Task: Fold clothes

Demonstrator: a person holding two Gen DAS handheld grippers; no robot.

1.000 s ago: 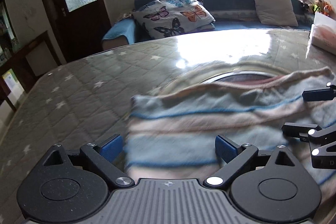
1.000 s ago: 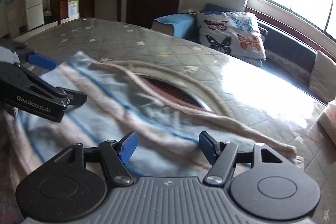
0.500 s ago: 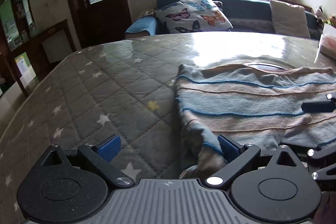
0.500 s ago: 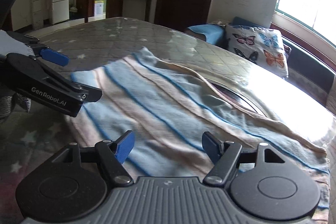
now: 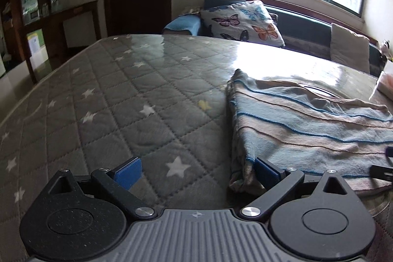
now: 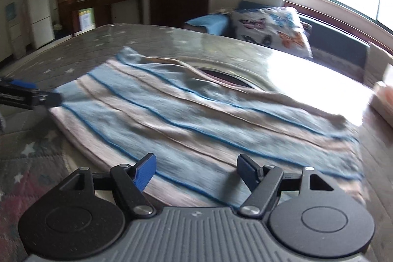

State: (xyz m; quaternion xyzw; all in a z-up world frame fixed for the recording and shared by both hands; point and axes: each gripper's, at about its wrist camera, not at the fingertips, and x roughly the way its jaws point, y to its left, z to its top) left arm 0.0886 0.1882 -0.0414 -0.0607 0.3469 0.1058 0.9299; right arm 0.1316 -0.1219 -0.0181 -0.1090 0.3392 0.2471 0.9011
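A blue and beige striped knit garment (image 5: pixel 307 122) lies folded flat on the grey quilted star cover (image 5: pixel 122 102); its neck opening (image 6: pixel 221 75) faces the far side. My left gripper (image 5: pixel 197 172) is open over bare cover just left of the garment, and its right pad (image 5: pixel 266 173) sits at the garment's near left corner. My right gripper (image 6: pixel 196 172) is open low over the near edge of the garment (image 6: pixel 196 114), with cloth under the gap and neither pad pressing on it. In the right wrist view the left gripper (image 6: pixel 29 97) shows at the garment's left edge.
A white and pink box (image 6: pixel 383 97) stands on the table right of the garment. Behind the table are a sofa with a butterfly cushion (image 5: pixel 245 23) and a beige cushion (image 5: pixel 348 48). A dark door, a cabinet and a white fridge (image 6: pixel 40 14) line the far wall.
My left gripper slid left off the garment and now hangs over bare cover by its left edge. My right gripper drew back to the near edge, its jaws slightly wider.
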